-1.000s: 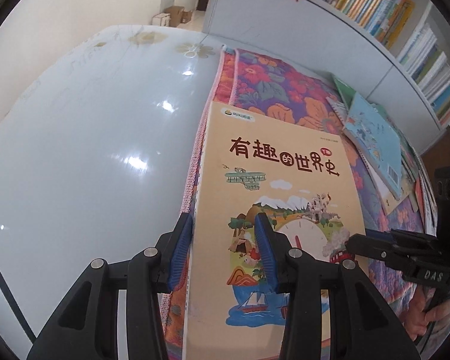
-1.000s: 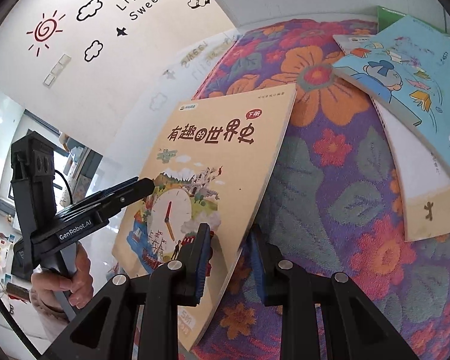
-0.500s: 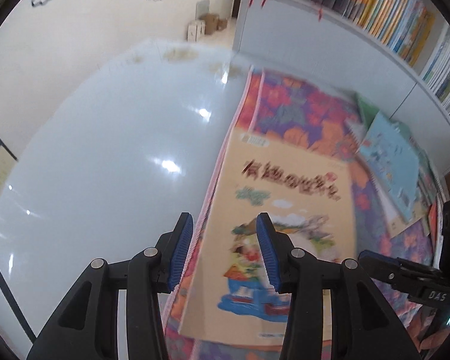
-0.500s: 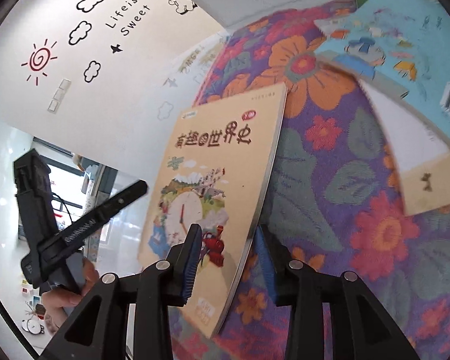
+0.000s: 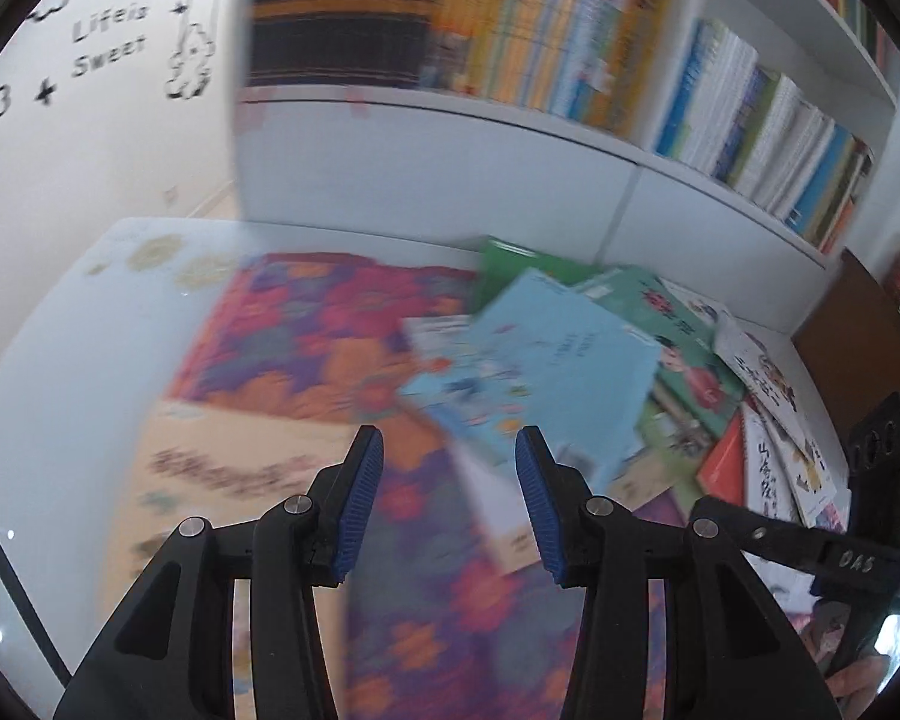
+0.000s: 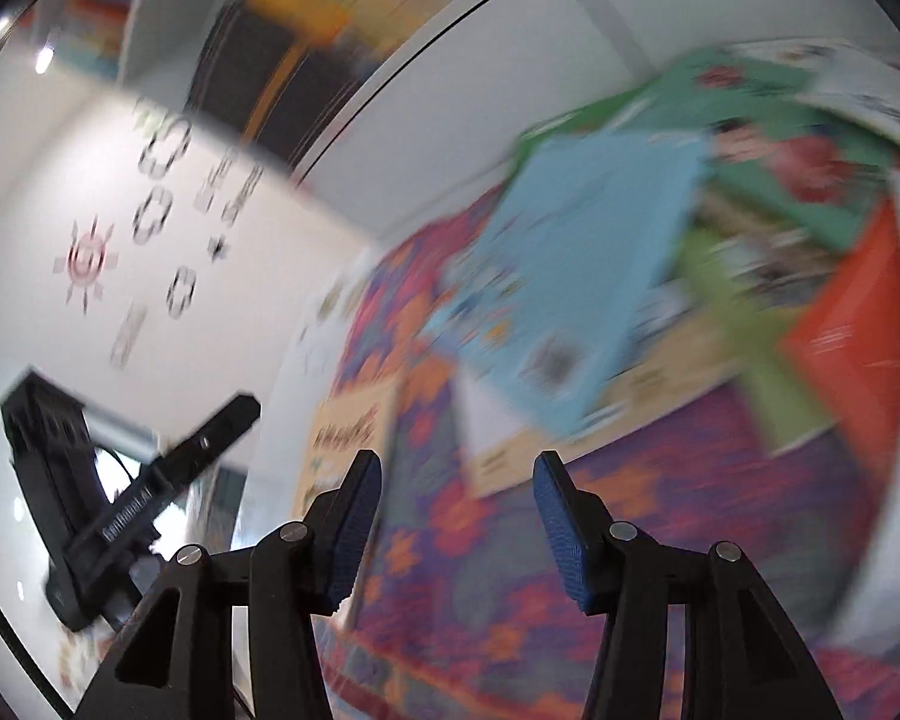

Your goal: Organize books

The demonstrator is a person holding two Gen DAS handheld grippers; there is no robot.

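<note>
Motion blur obscures book titles in both views; left tongs (image 5: 449, 483) and right tongs (image 6: 457, 507), jaws lately widening, stand apart and empty above the floral cloth (image 5: 336, 324).

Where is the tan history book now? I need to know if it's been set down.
The tan history book lies flat on the floral cloth at the table's left side in the left wrist view, left of the light blue book, with no tongs touching it.
</note>
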